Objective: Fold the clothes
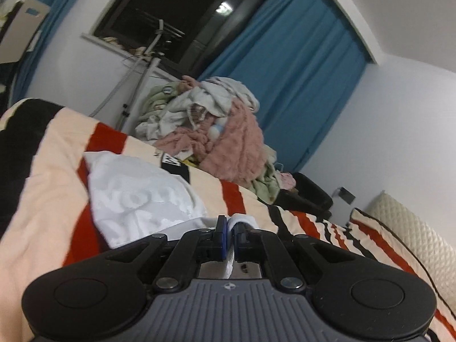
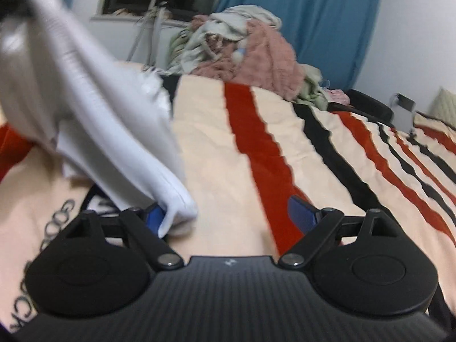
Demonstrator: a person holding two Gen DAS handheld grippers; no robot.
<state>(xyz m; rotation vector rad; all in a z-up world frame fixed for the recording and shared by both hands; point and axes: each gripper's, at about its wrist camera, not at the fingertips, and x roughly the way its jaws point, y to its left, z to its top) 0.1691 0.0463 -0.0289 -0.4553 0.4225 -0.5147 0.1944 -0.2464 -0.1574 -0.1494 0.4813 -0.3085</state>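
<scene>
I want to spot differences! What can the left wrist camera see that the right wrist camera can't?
Only the left wrist view shows the left gripper shut on the white garment, plus a quilted cream pillow. Only the right wrist view shows the right gripper wide open, and black lettering printed on the blanket. Both show the white garment, the striped blanket, the pile of clothes, the blue curtain and the dark window.

- A bedroom in a home.
- A bed with a striped blanket (image 2: 256,142) and a quilted pillow (image 1: 399,222).
- A heap of unfolded laundry (image 1: 216,131) lies on the bed.
- Blue curtains (image 1: 299,65) hang beside a dark window (image 1: 176,8).
</scene>
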